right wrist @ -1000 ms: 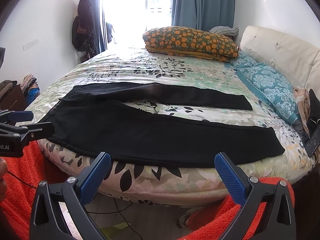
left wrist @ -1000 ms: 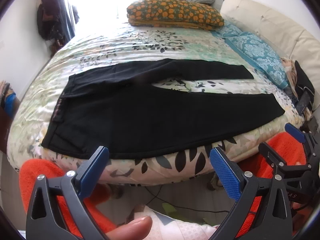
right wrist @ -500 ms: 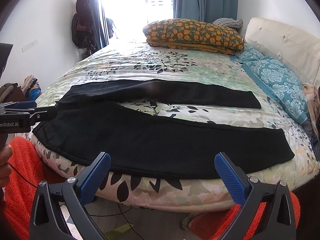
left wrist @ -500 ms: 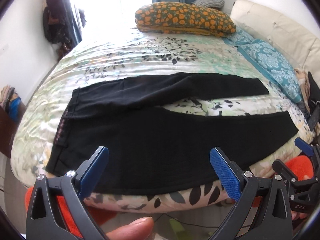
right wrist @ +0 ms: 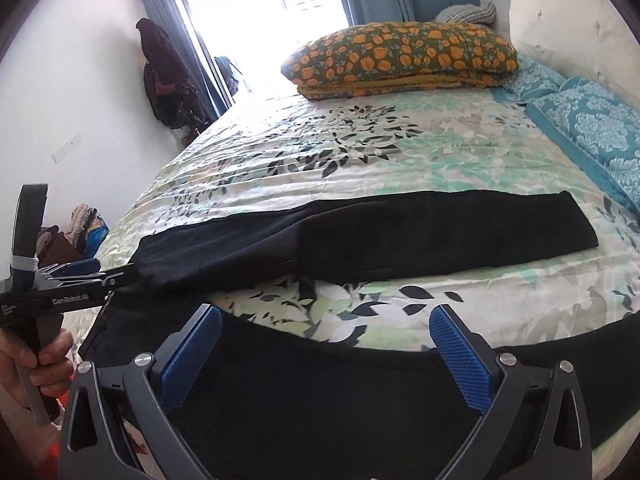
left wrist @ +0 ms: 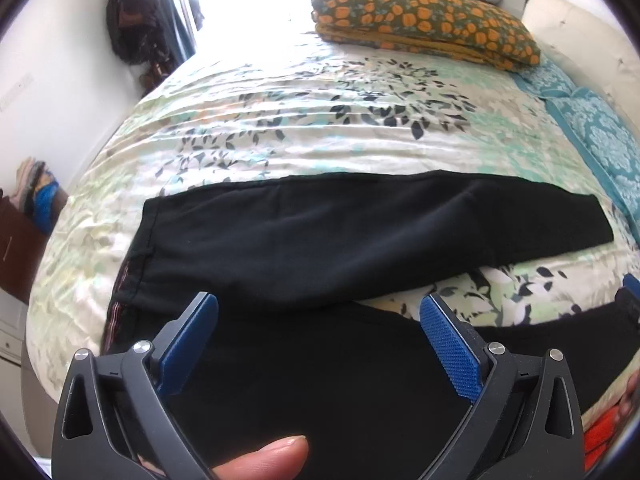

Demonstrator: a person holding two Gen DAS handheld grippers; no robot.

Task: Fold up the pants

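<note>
Black pants (left wrist: 320, 240) lie flat on the floral bedspread (left wrist: 320, 120), waistband to the left and both legs spread apart toward the right. My left gripper (left wrist: 318, 312) is open, hovering over the near leg close to the crotch. My right gripper (right wrist: 326, 324) is open above the near leg (right wrist: 360, 392), further along it. The far leg (right wrist: 420, 236) stretches across the bed beyond a strip of bare bedspread. In the right wrist view the left gripper (right wrist: 100, 276) shows side-on near the waistband, held by a hand (right wrist: 36, 368).
An orange-flowered pillow (right wrist: 404, 56) lies at the far side of the bed, teal pillows (right wrist: 592, 120) along the right, a cream headboard (right wrist: 572, 28) behind them. Clothes hang on the left wall (right wrist: 164, 76). A pile of laundry (right wrist: 76, 232) sits left of the bed.
Both grippers have moved forward from the bed's near edge to over the pants. The near leg now fills the space under the fingers. Both stay open.
</note>
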